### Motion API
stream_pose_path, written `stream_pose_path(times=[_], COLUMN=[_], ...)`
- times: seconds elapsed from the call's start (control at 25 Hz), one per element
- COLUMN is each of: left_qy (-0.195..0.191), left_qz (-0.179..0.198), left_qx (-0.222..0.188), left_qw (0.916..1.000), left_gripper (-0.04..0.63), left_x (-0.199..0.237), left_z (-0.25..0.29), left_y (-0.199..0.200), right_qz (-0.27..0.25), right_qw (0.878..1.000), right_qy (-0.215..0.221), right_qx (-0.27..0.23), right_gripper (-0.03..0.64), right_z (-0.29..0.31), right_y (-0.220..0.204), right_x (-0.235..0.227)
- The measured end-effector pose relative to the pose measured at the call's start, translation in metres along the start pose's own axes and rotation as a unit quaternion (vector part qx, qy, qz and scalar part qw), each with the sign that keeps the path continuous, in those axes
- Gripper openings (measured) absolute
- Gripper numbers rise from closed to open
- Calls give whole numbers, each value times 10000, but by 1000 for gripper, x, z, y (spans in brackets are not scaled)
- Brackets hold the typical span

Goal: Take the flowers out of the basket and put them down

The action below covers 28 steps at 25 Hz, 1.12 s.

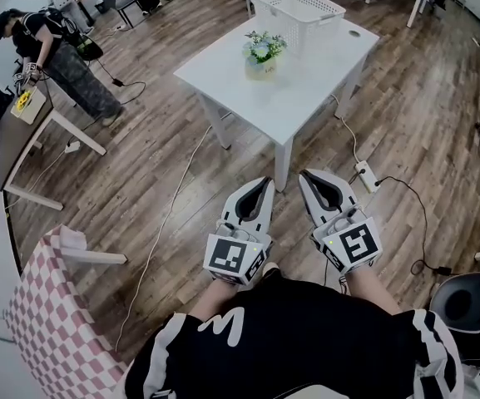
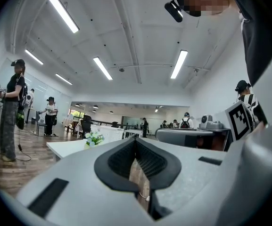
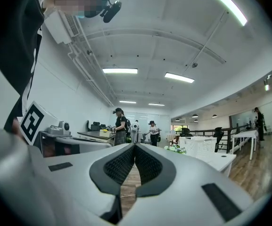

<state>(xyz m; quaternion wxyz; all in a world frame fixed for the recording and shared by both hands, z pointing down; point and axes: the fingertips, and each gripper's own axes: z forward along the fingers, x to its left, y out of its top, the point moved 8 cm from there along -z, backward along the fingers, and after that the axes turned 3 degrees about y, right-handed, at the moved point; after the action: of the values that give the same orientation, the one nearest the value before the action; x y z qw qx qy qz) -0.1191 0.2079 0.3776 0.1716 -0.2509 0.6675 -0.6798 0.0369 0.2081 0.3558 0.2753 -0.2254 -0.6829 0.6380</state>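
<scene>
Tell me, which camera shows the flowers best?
The head view: the flowers stand in full sight on the white table, near the basket. Both gripper views catch them only as a tiny far-off patch.

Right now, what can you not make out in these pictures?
- Head view: the bottom of the white perforated plastic basket, too far and small to check.
- Left gripper view: the small pot of white and green flowers is tiny; the left hand-held gripper covers its lower part.
</scene>
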Motion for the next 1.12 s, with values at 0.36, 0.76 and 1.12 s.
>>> stream_pose_path(times=[0.36,0.76,1.12], left_qy=[-58,114,27], left_qz=[-17,-99,10], left_qx=[160,165,52], left_qw=[9999,9998,10000], left_gripper=[5,5,5], left_x=[-69,-118,-130], left_z=[-15,-36,-34], left_y=[-19,-25,-16], right_qz=[12,16,-36], right_qw=[10000,9997,9994], right_qy=[-95,225,352], right_qx=[5,21,37], right_gripper=[17,17,17], right_z=[-76,-121,-129], right_y=[-1,-1,0], right_x=[-3,6,10])
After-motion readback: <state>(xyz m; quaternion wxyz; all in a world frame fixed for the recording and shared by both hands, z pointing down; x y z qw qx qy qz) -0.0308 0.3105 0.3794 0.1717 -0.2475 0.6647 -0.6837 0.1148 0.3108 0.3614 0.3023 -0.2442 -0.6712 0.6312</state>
